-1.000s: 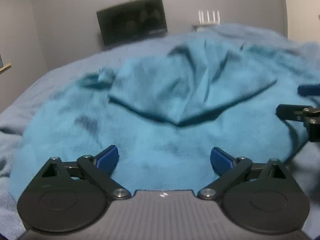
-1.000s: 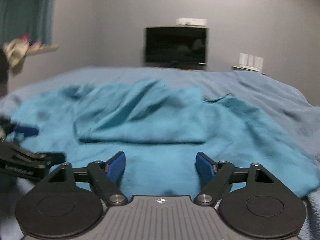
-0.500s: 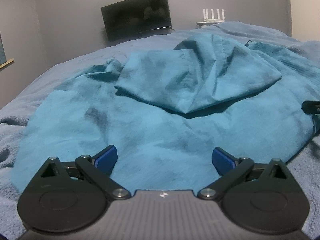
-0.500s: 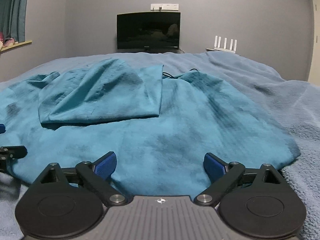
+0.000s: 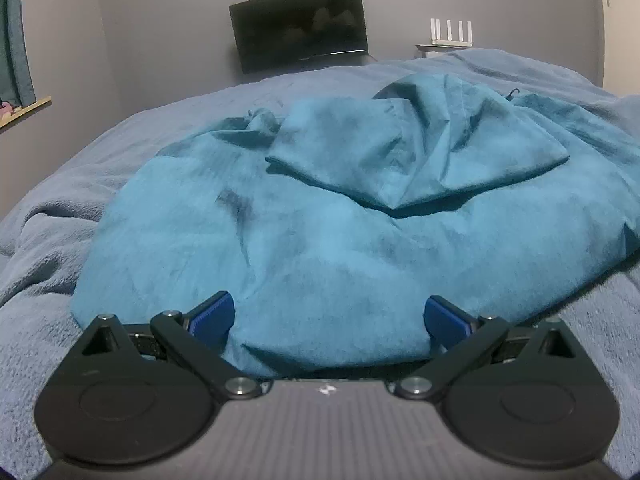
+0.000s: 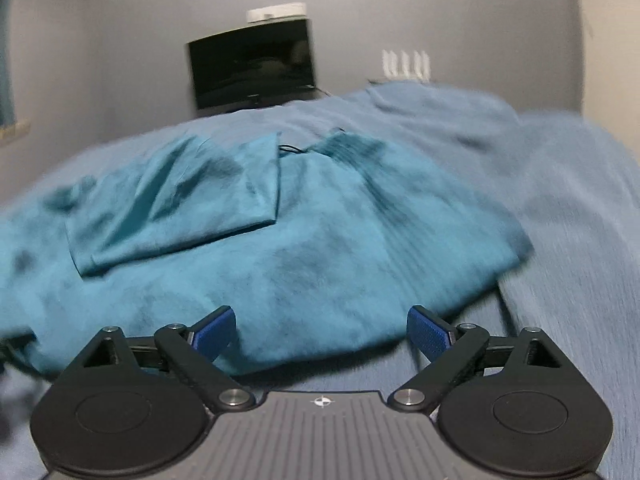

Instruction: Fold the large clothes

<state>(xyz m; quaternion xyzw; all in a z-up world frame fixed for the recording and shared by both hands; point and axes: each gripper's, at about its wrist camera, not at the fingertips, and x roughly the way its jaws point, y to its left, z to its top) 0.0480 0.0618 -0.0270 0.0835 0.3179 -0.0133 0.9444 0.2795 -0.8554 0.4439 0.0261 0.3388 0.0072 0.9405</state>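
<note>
Shirt (image 5: 340, 240) spread on bed (image 5: 60, 240), one part folded over.
Left claw (image 5: 328, 318) and right claw (image 6: 320, 330) both wide, holding nothing.

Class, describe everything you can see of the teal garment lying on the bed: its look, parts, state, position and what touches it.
The large teal garment is soft, matte, mottled cloth, wrinkled and only partly folded. It lies spread across the blue-grey fleecy bed cover, which carries it. One flap, perhaps a sleeve, is turned back over the middle. A thin dark cord shows near its far edge. Its near hem lies just ahead of both open grippers; neither holds it.
</note>
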